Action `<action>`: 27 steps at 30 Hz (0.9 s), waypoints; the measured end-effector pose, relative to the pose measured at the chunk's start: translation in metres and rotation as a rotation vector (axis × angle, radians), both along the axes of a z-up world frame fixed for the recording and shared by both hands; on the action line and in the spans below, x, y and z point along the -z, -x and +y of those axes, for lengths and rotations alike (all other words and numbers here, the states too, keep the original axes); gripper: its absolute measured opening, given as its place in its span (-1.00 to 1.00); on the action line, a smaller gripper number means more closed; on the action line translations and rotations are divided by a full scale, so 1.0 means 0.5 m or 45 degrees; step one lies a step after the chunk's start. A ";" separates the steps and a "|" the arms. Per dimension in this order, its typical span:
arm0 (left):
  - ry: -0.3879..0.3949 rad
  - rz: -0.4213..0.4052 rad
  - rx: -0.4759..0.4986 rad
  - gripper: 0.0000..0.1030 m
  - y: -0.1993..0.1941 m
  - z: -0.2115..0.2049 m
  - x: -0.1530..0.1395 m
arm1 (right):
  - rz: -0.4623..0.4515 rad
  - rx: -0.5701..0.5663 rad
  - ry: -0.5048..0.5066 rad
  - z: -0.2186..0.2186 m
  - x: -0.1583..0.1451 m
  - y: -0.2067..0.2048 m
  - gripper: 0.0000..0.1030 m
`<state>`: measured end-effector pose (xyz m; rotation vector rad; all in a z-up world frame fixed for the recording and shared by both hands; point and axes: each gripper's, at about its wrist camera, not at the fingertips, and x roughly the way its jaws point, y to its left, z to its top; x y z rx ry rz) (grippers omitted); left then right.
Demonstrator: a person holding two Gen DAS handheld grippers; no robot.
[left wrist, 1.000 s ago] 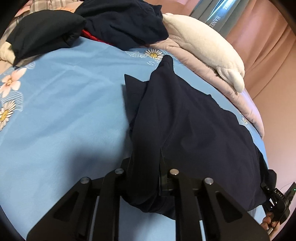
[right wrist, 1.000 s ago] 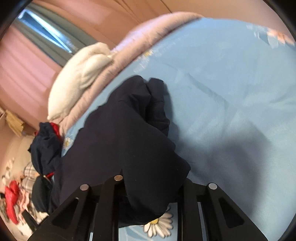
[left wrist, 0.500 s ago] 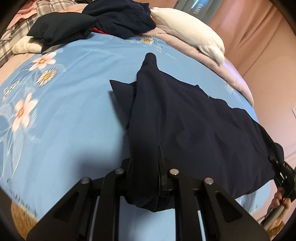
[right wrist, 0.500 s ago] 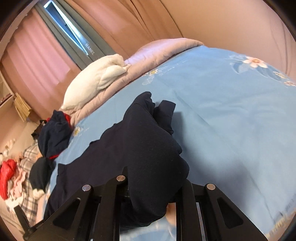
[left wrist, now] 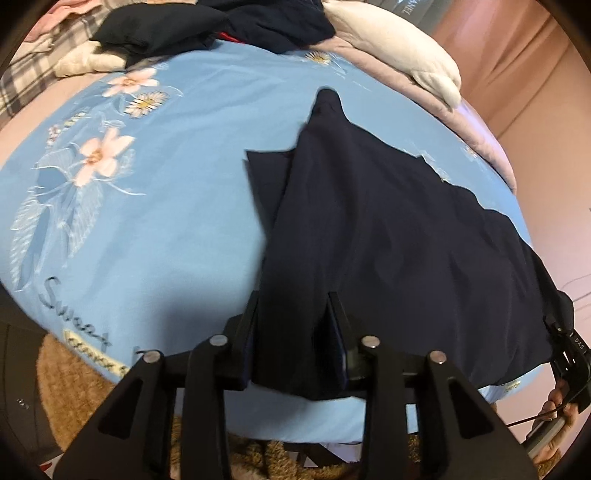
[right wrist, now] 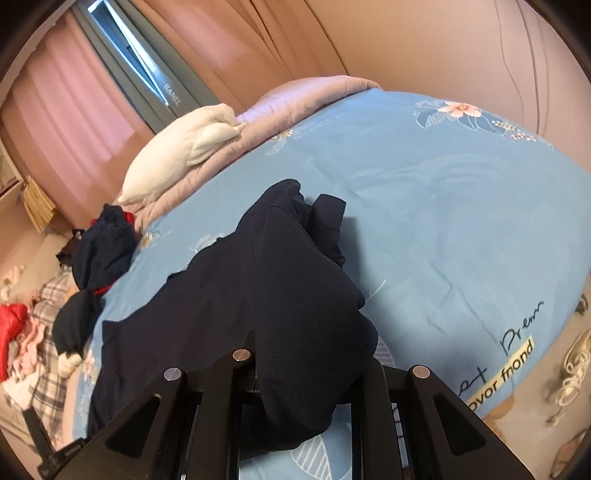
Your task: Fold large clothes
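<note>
Nearest the lens, your left claw [left wrist: 291, 332] is sitting at the near edge of the bed [left wrist: 166, 221] with a fold of the dark navy garment [left wrist: 388, 229] lying between its jaws. Those jaws have just been opening, and the cloth appears to be slackening rather than being pinched, so you are probably letting this corner go now that it is lying where you want it. Your right claw [right wrist: 306, 369] is standing nearly closed and is clamping a thick bunch of the same garment, which is bulging over its jaws; it is likely keeping that hold so the opposite corner stays taut while the left one settles. Between the two claws the garment is stretching across the blue flowered sheet, its near hem running along the bed's edge, which is keeping the cloth flat for folding. Further out it is tapering to a point toward the middle of the bed, with one flap poking out on the left; that part is probably needing smoothing before any fold. Beyond it, well apart, a pile of clothes [left wrist: 258, 22] and a white pillow [left wrist: 399, 48] are resting against the far side of the bed.
</note>
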<state>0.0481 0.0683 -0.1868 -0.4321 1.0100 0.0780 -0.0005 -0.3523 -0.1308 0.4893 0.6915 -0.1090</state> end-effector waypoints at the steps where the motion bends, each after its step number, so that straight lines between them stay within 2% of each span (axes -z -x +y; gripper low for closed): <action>1: -0.004 -0.013 -0.014 -0.29 0.010 0.008 -0.010 | 0.001 0.004 -0.007 -0.003 0.002 -0.002 -0.65; 5: -0.037 -0.067 -0.077 -0.21 0.035 0.033 -0.061 | 0.012 0.005 -0.009 -0.004 0.008 0.000 -0.65; 7: -0.036 -0.103 -0.054 -0.21 0.043 0.029 -0.086 | 0.017 0.002 -0.004 -0.004 0.010 0.000 -0.65; 10: -0.030 -0.162 0.025 -0.21 0.036 -0.006 -0.113 | 0.019 0.001 -0.002 -0.002 0.010 0.002 -0.65; 14: 0.014 -0.180 0.231 -0.23 -0.001 -0.100 -0.117 | 0.020 0.001 0.006 -0.002 0.013 0.005 -0.65; 18: 0.052 -0.159 0.431 -0.26 -0.044 -0.216 -0.083 | 0.018 0.002 -0.004 -0.002 0.013 0.006 -0.64; 20: 0.082 -0.113 0.515 -0.37 -0.060 -0.268 -0.050 | 0.018 0.001 -0.005 -0.002 0.013 0.006 -0.64; 24: 0.118 -0.005 0.600 -0.44 -0.078 -0.328 0.013 | 0.018 0.000 -0.012 0.000 0.011 0.006 -0.64; 27: 0.070 0.033 0.601 -0.44 -0.081 -0.351 0.048 | 0.013 -0.014 -0.012 0.007 0.010 0.005 -0.64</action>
